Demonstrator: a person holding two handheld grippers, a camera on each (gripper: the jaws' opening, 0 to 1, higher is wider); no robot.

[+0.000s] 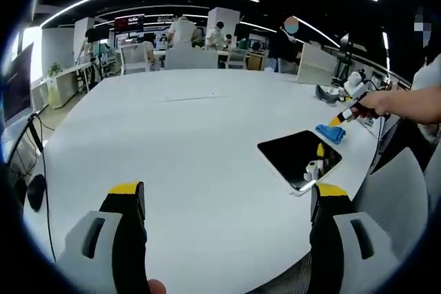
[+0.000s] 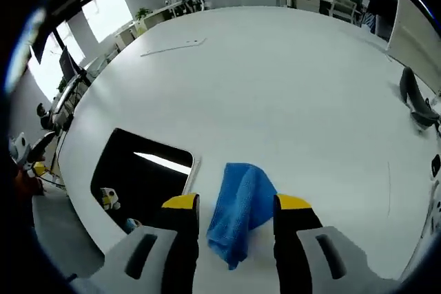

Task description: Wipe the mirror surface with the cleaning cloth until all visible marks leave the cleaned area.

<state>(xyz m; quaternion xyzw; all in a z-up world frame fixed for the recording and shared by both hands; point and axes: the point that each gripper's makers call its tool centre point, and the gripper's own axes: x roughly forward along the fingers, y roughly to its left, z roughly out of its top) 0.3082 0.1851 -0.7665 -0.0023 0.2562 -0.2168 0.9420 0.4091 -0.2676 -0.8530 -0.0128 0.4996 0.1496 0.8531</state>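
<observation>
White and broad, the bench [image 1: 207, 142] carries the task's things near its edge. In the left gripper view, the left claw [image 1: 231, 201] hangs released over bare bench, jaws spread wide with nothing between them; ahead of it and off to its right lies the mirror [image 1: 296, 156], flat and dark, and just beyond the mirror's far corner sits the cloth [image 1: 332, 132], with the right claw [image 1: 337, 120] coming down at it in a person's hand [image 1: 375, 105]. In the right gripper view, the mirror [image 2: 141, 173] lies flat just left of the right claw [image 2: 238, 204], its glass reflecting a ceiling light strip, while the blue cloth [image 2: 241, 204] lies folded on the bench between the two parted jaws and reaches ahead of them. The jaws stand apart on either side of it and do not pinch it, so this claw reads as released, poised to close. By my reading the task is at its start: the cloth is not yet picked up and sits beside the mirror, not on it, so all the wiping is left. Any marks on the glass are too faint to make out here. No containers are on the bench near the claws.
</observation>
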